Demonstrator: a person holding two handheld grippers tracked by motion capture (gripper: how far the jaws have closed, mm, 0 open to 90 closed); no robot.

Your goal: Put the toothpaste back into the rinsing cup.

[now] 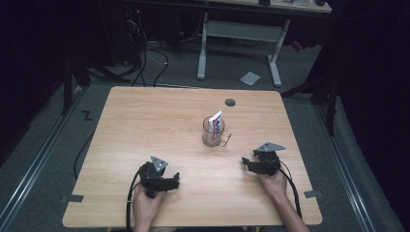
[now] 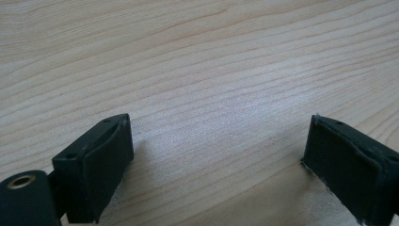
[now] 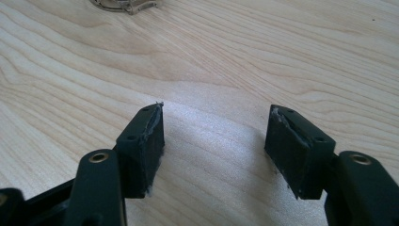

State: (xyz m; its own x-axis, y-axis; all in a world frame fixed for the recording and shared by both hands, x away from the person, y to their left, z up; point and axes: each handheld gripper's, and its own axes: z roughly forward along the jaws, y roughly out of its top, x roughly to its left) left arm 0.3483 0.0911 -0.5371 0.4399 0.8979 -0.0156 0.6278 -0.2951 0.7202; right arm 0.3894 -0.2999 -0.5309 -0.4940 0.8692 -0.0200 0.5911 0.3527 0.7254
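Observation:
A clear glass mug (image 1: 213,134) with a handle stands upright near the middle of the wooden table (image 1: 145,121), holding a white tube with red and blue print (image 1: 216,122). My left gripper (image 1: 175,180) rests low over the table's near left part, open, with bare wood between its jaws (image 2: 216,141). My right gripper (image 1: 245,163) sits at the near right, open and holding nothing (image 3: 214,129), pointing toward the mug. The mug's base (image 3: 123,4) peeks in at the top edge of the right gripper view.
A dark round cable hole (image 1: 230,102) lies in the table beyond the mug. Cables trail from both grippers off the near edge. Behind the table stand a white-legged desk (image 1: 241,34), floor cables and a paper scrap (image 1: 250,78).

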